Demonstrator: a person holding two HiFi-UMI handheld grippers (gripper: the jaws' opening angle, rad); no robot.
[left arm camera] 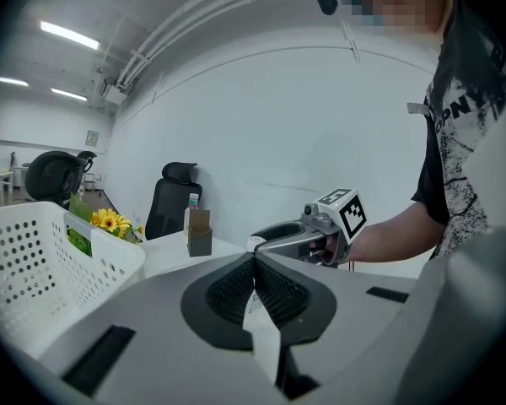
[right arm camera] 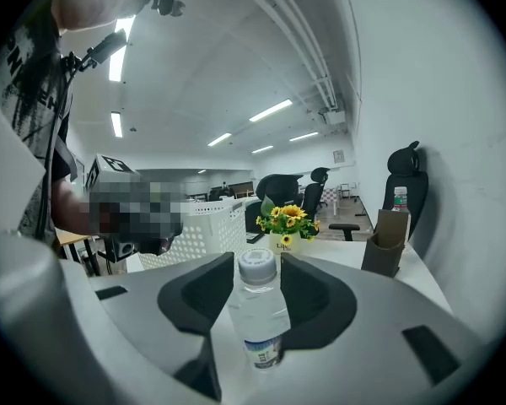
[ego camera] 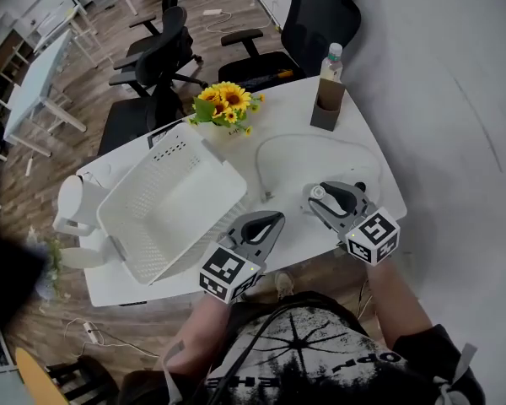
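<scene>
Bench (ego camera: 287,116) is carrying a basket (ego camera: 164,205) on its left side. Left tongs (ego camera: 272,220) are hovering just beside it, jaws pressed together on nothing. Right tongs (ego camera: 320,196) are clamping a bottle (right arm camera: 257,310) (upright, cap showing) near the bench's front edge.

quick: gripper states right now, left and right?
Left gripper: closed, jaws together, nothing seen between them.
Right gripper: closed on the water bottle.

I see a clear, glossy plastic bottle (right arm camera: 257,310), a matt white perforated plastic basket (ego camera: 173,201) and a smooth white table (ego camera: 320,154).
</scene>
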